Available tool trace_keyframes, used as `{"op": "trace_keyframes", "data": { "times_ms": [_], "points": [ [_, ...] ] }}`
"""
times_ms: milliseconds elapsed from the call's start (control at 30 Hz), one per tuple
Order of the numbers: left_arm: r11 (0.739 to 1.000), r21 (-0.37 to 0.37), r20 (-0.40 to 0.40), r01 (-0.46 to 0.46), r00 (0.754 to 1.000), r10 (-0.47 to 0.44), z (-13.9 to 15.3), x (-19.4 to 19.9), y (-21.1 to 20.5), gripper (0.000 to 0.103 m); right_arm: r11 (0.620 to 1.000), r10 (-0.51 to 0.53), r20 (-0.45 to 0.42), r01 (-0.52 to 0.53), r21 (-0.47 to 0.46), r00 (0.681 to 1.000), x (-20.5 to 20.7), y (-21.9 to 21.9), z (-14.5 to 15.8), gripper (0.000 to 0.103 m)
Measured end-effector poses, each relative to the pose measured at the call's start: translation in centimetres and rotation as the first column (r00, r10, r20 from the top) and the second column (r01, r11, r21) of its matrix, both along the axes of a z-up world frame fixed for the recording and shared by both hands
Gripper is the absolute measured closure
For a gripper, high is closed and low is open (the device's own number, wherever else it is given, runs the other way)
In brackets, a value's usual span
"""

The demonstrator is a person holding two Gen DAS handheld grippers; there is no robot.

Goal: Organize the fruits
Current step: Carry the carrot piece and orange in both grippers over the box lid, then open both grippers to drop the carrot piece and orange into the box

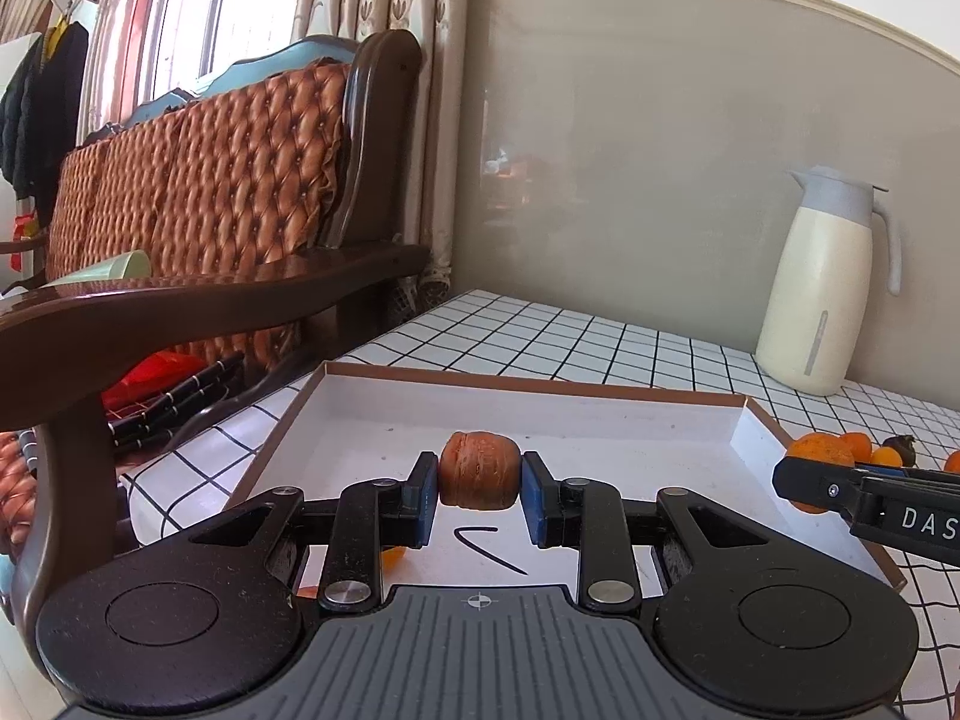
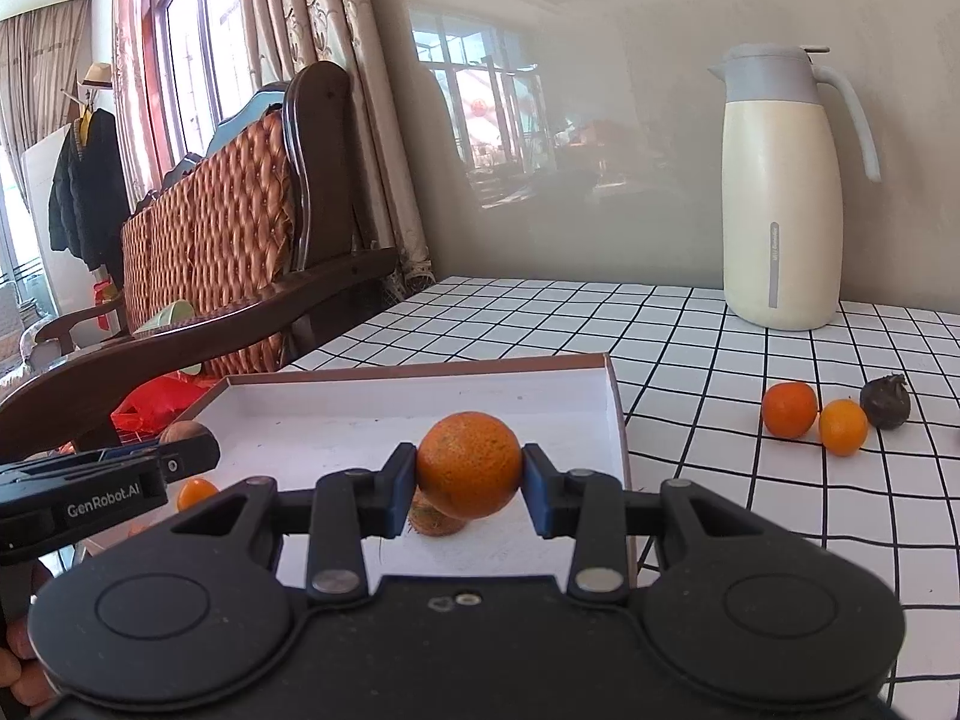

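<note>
Over the white tray [image 1: 384,414] on the bench, the left claw [image 1: 479,487] pinches a wrinkled brown fruit [image 1: 479,471], probably soft and light, while the right claw [image 2: 469,480] clamps a firm, round orange [image 2: 469,473] across its middle, apt to roll
</note>
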State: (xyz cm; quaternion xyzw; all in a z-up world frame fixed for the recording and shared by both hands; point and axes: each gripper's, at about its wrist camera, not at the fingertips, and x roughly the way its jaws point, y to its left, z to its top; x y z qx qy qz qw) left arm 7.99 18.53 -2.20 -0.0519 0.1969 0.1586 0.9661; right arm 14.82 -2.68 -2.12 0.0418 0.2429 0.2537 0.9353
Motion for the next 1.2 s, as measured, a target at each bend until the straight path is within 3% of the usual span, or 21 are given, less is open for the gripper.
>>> {"op": "trace_keyframes", "data": {
  "times_ms": [367,867,967,1000,1033,1067,1133,1200],
  "points": [
    [0.999,0.001,-0.018,-0.044,0.999,0.044,-0.6,1.9,1.6,0.074,0.997,-0.055,-0.016,0.054,-0.046,0.998,2.6,0.8,-0.6,0.074],
    [0.996,0.002,-0.026,-0.087,0.996,0.087,-1.1,3.7,3.9,0.073,0.994,-0.052,-0.008,0.051,-0.097,0.999,4.4,2.9,-1.0,0.074],
    [0.996,0.004,-0.021,-0.094,0.995,0.094,-0.9,4.2,4.2,0.073,0.991,-0.065,0.002,0.065,-0.115,0.998,4.6,3.2,-1.1,0.070],
    [0.995,0.007,-0.023,-0.104,0.994,0.104,-0.9,4.3,4.2,0.057,0.988,-0.078,0.015,0.079,-0.134,0.997,4.6,3.3,-1.0,0.047],
    [0.992,0.005,-0.026,-0.123,0.992,0.123,-0.7,4.2,4.1,0.034,0.986,-0.096,0.037,0.100,-0.132,0.995,4.4,3.2,-0.6,0.012],
    [0.990,0.001,-0.010,-0.139,0.990,0.139,-0.3,3.9,4.0,0.001,0.987,-0.115,0.068,0.122,-0.107,0.991,4.0,2.9,-0.2,0.006],
    [0.989,0.028,0.080,-0.145,0.987,0.142,0.5,2.7,3.4,0.000,0.990,-0.131,0.136,0.136,-0.034,0.982,2.8,2.0,1.0,0.006],
    [0.987,0.070,0.093,-0.145,0.986,0.138,1.1,2.5,2.9,0.000,0.991,-0.136,0.188,0.132,0.032,0.973,2.0,1.1,2.1,0.006]
  ]
}}
